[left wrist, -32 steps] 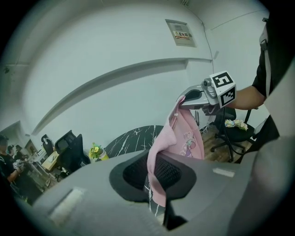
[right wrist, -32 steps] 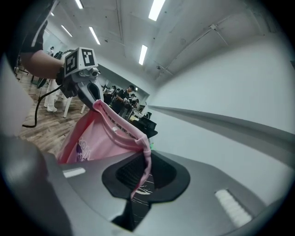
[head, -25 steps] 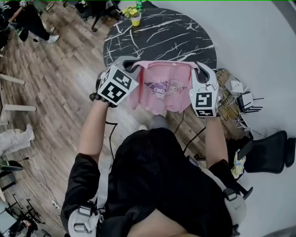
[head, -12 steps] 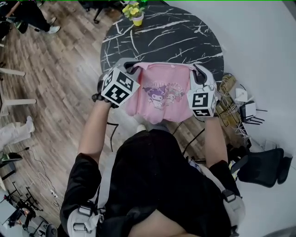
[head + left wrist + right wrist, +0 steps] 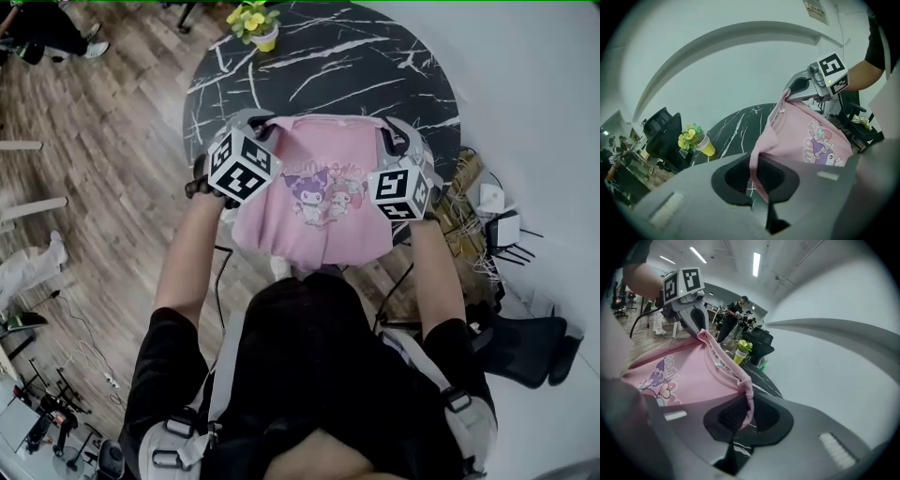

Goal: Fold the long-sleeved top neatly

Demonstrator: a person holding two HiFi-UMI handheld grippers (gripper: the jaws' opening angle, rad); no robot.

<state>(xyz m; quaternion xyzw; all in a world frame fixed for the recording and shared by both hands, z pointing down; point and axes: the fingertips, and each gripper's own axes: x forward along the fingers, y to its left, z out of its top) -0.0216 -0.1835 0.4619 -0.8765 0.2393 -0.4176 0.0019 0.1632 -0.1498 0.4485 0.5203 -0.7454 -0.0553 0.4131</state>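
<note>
The left gripper (image 5: 255, 127) is clamped shut on the left shoulder of the pink top (image 5: 314, 202), and the right gripper (image 5: 392, 136) is clamped on the right shoulder. The top is stretched between them over the near edge of the round black table (image 5: 356, 66), print side up. Its neckline is at the far end and its hem is nearest the person, so its length runs far to near. A flower pot (image 5: 255, 26) stands at the table's far left
</note>
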